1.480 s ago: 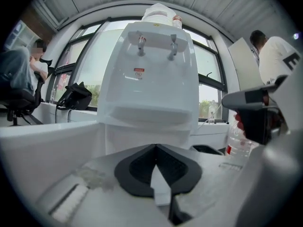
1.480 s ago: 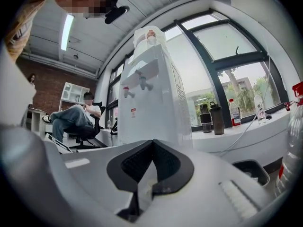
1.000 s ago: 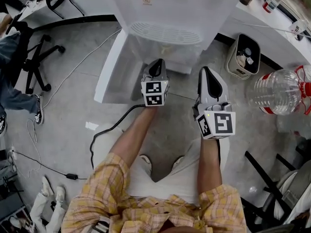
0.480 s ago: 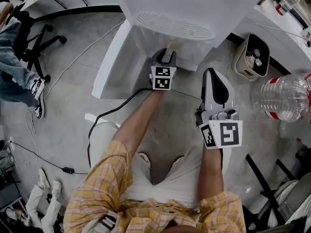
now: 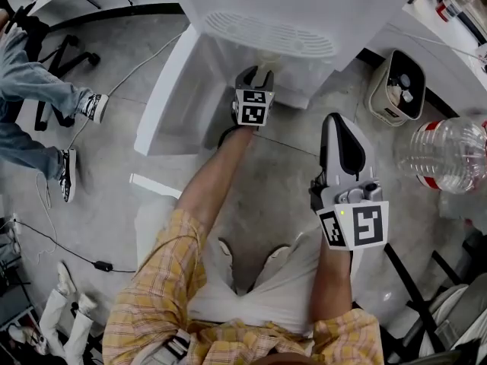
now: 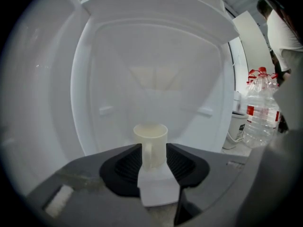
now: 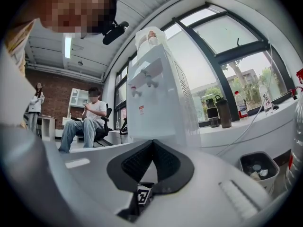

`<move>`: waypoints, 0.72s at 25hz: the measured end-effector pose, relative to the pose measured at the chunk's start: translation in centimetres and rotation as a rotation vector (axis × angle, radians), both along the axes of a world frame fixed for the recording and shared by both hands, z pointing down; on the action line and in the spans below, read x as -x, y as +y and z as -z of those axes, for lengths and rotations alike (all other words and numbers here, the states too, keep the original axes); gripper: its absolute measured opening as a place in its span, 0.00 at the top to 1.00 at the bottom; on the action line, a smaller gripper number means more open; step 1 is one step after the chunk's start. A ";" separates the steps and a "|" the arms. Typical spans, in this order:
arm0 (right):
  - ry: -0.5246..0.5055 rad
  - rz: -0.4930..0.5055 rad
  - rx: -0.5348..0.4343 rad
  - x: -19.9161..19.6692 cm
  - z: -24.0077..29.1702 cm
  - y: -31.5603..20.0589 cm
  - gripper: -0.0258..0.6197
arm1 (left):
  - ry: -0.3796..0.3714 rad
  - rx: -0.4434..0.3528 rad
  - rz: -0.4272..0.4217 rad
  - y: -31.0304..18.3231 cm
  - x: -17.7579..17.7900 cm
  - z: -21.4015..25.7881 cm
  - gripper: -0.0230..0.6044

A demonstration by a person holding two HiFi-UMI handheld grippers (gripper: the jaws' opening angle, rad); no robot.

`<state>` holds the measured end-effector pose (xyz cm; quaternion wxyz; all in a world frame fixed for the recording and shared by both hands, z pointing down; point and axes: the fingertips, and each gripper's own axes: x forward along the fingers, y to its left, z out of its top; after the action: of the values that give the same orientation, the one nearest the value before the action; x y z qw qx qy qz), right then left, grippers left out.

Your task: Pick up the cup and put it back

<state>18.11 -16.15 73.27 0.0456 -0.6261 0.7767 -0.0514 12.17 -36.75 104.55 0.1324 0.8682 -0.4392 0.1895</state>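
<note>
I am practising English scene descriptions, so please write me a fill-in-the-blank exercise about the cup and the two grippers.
The cream ceramic cup stands ____ inside the white water dispenser's lower recess.
The left gripper's open fingers flank the cup's ____.
The right gripper, fingers shut, holds ____.
Missing words: upright; handle; nothing.
The left fingers have just been opening and do not press the cup.

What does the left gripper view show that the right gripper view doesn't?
Left gripper view only: the cream cup in the water dispenser's lower compartment, between the open jaws of the left gripper, which have just been opening. Right gripper view only: the taps, a seated person, the shut jaws of the right gripper. Both: that dispenser and the bin.
</note>
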 end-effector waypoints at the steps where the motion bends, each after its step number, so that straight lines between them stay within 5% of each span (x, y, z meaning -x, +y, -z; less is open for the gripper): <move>1: 0.004 -0.001 0.000 0.0 0.0 0.1 0.97 | -0.005 0.007 0.000 -0.1 0.0 -0.4 0.72; 7: 0.011 0.005 0.004 0.2 -0.1 0.5 0.97 | -0.068 -0.055 -0.015 -1.1 -0.1 -1.2 0.80; 18: 0.029 0.038 0.003 1.1 0.0 1.0 0.98 | -0.084 -0.042 -0.054 -1.7 -0.1 -1.0 0.89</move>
<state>17.01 -15.20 73.24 0.0323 -0.6121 0.7889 -0.0440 12.27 -38.43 105.56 0.0903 0.8736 -0.4246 0.2198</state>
